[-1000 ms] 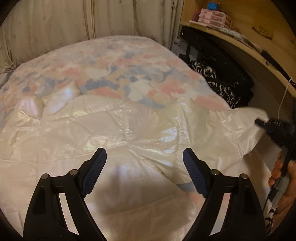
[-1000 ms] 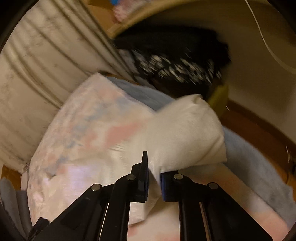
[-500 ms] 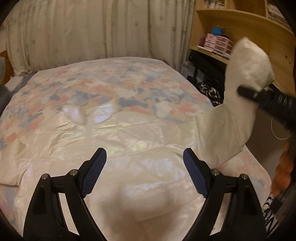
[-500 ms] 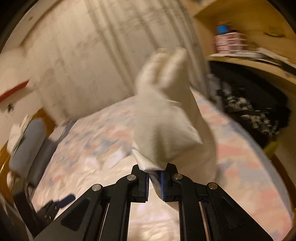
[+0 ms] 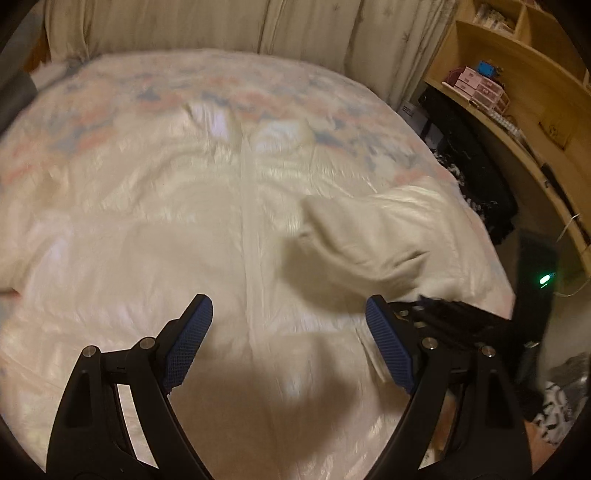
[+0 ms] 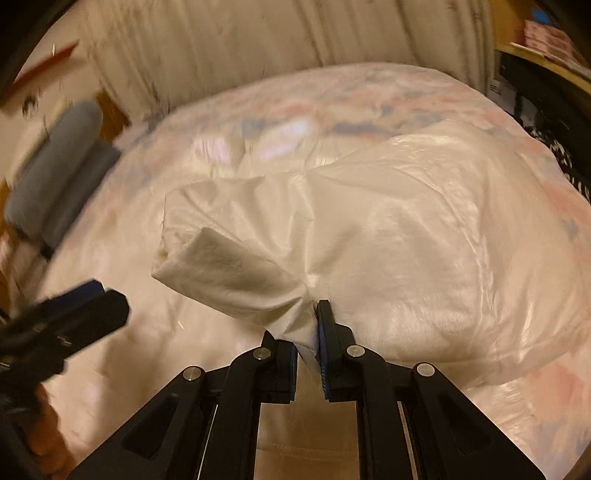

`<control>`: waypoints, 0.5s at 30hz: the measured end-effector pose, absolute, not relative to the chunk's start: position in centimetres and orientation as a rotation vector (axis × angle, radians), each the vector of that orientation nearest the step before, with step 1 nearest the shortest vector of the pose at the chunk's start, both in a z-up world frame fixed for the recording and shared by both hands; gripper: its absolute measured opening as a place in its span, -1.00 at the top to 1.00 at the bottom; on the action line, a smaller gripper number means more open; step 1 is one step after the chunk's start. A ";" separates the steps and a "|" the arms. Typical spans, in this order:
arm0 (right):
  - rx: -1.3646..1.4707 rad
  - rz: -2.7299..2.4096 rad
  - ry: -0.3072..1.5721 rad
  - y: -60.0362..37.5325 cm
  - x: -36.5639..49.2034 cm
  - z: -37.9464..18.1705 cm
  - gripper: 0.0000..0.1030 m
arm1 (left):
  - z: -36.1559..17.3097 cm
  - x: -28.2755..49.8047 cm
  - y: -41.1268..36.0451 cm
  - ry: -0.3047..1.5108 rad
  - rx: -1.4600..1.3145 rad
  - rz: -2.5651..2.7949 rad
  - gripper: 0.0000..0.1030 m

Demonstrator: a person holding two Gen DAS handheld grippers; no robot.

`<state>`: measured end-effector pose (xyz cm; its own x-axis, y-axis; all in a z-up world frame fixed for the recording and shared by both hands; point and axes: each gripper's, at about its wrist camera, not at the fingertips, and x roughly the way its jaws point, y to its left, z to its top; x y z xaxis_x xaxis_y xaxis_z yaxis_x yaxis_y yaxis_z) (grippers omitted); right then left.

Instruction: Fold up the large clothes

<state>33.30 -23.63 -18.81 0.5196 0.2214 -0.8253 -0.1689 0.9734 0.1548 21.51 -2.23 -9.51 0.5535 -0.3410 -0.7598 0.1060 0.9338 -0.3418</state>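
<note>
1. Left wrist view: a shiny cream quilted jacket point(image 5: 207, 229) is spread flat over a bed with a pastel pink-and-blue patterned cover point(image 5: 258, 88). The left gripper point(image 5: 288, 328) is held above it, jaws wide apart and empty. One cream sleeve point(image 5: 354, 236) is folded inward.
2. Right wrist view: the right gripper point(image 6: 308, 328) is clamped on the sleeve's cuff point(image 6: 295, 325), drawn across the jacket's body.

Pale curtains point(image 5: 207, 33) hang behind the bed point(image 5: 258, 85), which has a pastel patterned cover. At the right stand wooden shelves point(image 5: 517, 74) with small pink drawers point(image 5: 480, 86). The light is warm and dim.
</note>
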 end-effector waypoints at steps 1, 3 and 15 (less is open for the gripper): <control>0.037 0.235 1.004 -22.7 32.8 -19.5 0.80 | -10.0 21.4 -1.8 0.962 -0.301 -0.292 -0.62; -0.018 0.243 1.017 -22.3 32.5 -20.2 0.77 | -10.8 21.3 -1.2 0.975 -0.359 -0.336 -0.62; -0.211 0.268 0.858 -17.3 26.2 -18.3 -0.59 | -11.8 23.9 -0.9 1.017 -0.549 -0.456 -0.62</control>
